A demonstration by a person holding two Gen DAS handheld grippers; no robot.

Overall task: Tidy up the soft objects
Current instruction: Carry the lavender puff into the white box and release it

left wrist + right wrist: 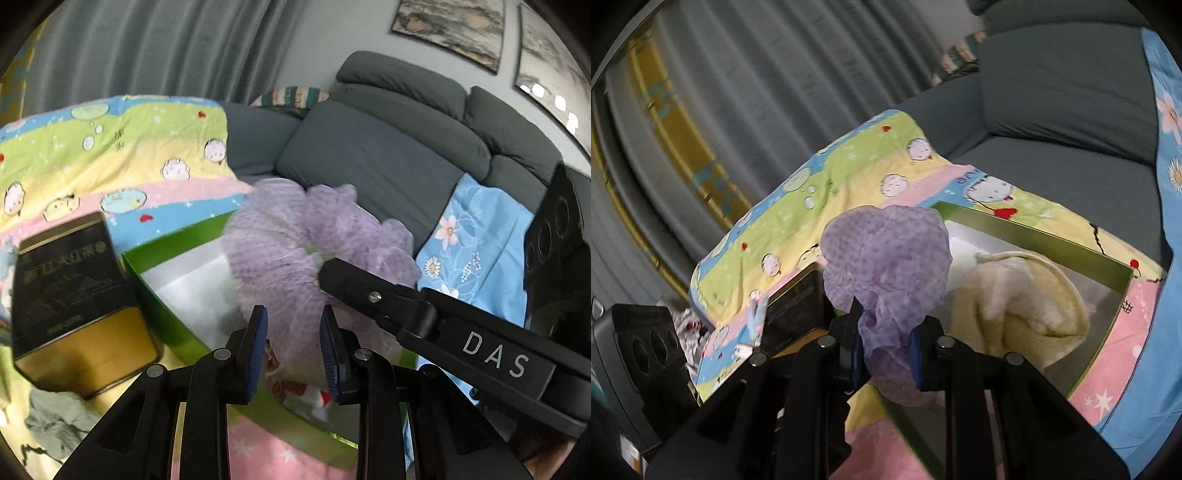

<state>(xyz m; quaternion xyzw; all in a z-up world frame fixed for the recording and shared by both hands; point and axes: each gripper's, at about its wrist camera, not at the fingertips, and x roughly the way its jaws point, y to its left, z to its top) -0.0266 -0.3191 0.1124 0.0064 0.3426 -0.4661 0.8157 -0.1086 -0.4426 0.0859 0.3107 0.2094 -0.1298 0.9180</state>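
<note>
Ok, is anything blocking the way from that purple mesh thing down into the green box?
Nothing visible does. The purple mesh piece, pinched by both grippers, hangs above the open green box. Only a cream towel lies inside, toward one side.

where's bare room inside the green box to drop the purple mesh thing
Free: the white floor of the green box between its far wall and the cream towel. Crowded: the towel fills the near right side.

My pads pinched a lilac gauzy scrunchie point(886, 254), crumpled and hanging over the green box point(1052, 236). A cream fluffy cloth point(1027, 299) lay bunched inside the box, toward its right wall.
</note>
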